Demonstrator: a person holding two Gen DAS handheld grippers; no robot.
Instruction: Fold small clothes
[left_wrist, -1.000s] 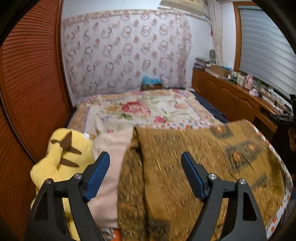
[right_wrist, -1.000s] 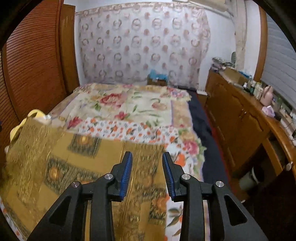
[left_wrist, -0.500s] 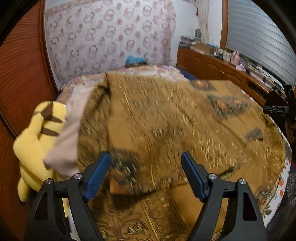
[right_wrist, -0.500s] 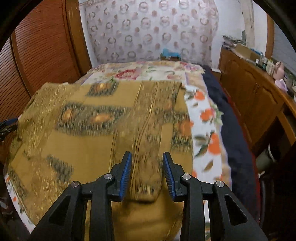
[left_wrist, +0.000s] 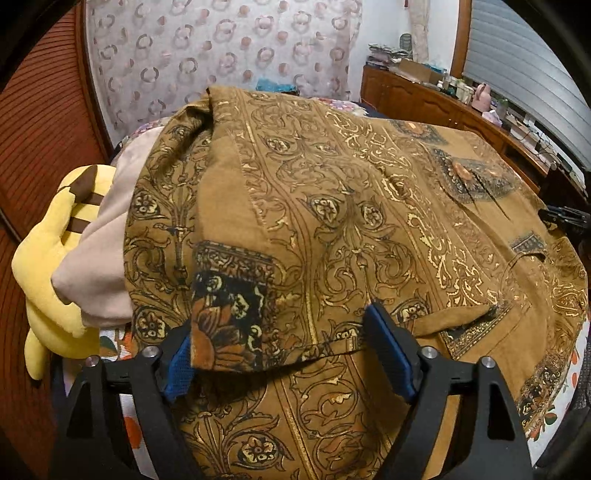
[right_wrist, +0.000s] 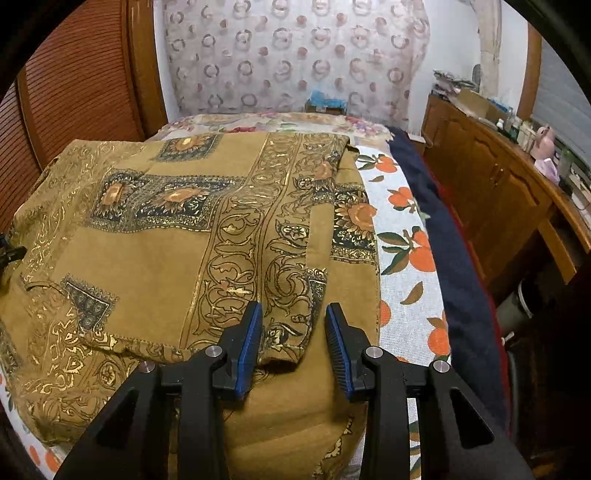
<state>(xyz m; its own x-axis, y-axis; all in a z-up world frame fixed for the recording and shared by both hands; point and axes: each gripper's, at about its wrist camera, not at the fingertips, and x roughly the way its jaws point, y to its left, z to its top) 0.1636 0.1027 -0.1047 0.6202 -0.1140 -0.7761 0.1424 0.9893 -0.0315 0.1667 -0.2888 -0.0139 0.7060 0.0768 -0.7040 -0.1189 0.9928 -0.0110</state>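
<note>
A mustard-brown garment with gold and black ornament print (left_wrist: 332, 221) lies spread on the bed, folded over itself. Its near folded edge lies between the fingers of my left gripper (left_wrist: 284, 354), which is wide open, with the cloth's dark corner draped over the left pad (left_wrist: 179, 365). In the right wrist view the same garment (right_wrist: 166, 240) covers the bed's left side. My right gripper (right_wrist: 293, 347) is open around its near right hem corner without pinching it.
A yellow plush toy (left_wrist: 48, 258) and a pale pink cloth (left_wrist: 99, 251) lie left of the garment. A floral bedsheet (right_wrist: 402, 229) and dark blue blanket (right_wrist: 454, 251) run along the right. A wooden cabinet (right_wrist: 498, 192) with clutter stands right of the bed.
Both grippers have dropped low and forward over the garment, so its folded near edge now lies between the fingers. The right gripper has opened a little wider.
</note>
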